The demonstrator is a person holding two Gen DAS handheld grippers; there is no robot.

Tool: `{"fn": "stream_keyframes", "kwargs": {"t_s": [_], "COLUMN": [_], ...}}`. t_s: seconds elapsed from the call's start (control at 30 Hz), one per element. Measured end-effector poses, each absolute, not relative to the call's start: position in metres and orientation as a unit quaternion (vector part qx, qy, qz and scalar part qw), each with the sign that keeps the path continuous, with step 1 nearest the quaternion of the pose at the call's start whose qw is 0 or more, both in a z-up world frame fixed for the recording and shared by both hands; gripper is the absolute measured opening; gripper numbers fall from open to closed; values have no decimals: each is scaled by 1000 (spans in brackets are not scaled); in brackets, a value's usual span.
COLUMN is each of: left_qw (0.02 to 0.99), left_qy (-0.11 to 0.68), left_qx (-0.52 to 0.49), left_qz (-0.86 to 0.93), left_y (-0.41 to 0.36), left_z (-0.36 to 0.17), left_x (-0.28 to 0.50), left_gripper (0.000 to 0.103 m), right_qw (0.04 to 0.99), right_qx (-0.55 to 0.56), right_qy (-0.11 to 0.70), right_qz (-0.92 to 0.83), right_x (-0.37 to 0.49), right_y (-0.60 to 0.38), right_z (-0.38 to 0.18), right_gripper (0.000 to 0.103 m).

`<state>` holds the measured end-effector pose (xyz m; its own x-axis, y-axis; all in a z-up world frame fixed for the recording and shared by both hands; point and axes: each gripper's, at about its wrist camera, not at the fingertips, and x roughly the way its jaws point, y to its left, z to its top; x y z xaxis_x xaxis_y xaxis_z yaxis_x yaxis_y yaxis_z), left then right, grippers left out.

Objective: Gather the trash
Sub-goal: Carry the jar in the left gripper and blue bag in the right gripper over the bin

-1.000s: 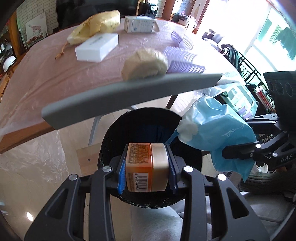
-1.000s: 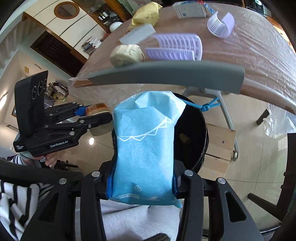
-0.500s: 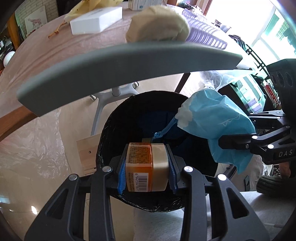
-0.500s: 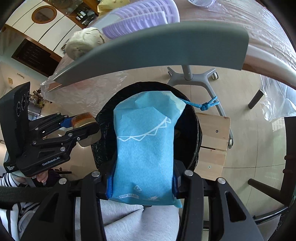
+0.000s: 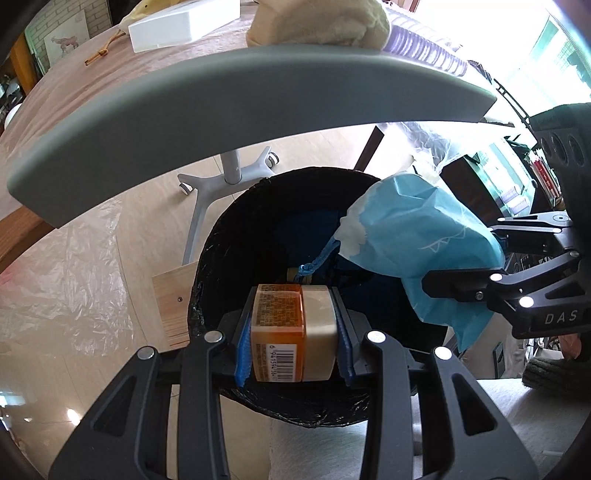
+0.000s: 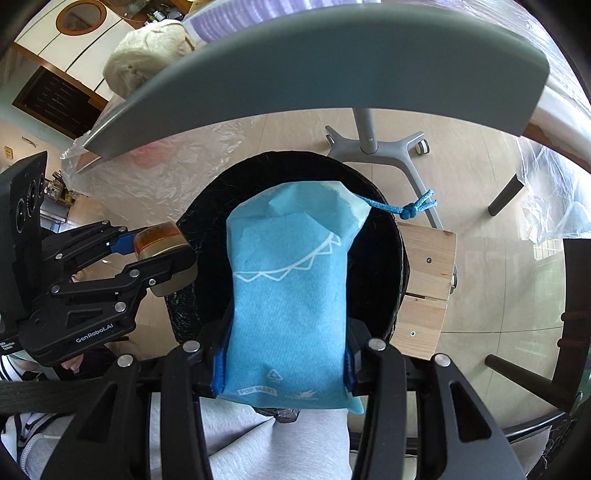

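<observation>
My left gripper (image 5: 293, 338) is shut on an orange and cream jar (image 5: 291, 332) and holds it over the near rim of the black-lined trash bin (image 5: 236, 236). It also shows in the right wrist view (image 6: 162, 254) at the bin's left rim. My right gripper (image 6: 282, 369) is shut on a blue drawstring bag (image 6: 291, 280) above the bin's (image 6: 388, 236) opening. In the left wrist view the bag (image 5: 417, 243) hangs over the bin's right side, its blue cord (image 5: 314, 262) dangling inside.
A grey curved tray edge (image 5: 240, 92) spans above the bin. Behind it the table carries a beige lump (image 5: 317, 18), a white box (image 5: 184, 22) and purple ridged items (image 5: 424, 48). A wooden block (image 6: 424, 288) sits right of the bin. A grey wheeled stand (image 6: 376, 147) is behind.
Both grippers have moved down and forward over the bin. The bin now looks larger and the table has slid up out of view. Both grips are unchanged.
</observation>
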<state>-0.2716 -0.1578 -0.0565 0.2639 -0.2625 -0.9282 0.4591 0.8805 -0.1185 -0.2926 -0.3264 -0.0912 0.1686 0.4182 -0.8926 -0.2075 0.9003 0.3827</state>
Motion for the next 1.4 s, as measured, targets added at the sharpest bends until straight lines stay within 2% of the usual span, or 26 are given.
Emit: {"fn": "stream_keyframes", "kwargs": {"t_s": [1.4], "left_qw": [784], "left_qy": [570], "left_qx": [114], "left_qz": [-221], "left_y": [-163], "left_z": [-71], "left_x": [-270], "left_gripper": [37], "right_qw": [756], "right_qx": [70], "right_qy": [624], "right_qz": [183], "right_x": [-286], "right_y": [-325], "right_z": [-106], "right_gripper": [43]}}
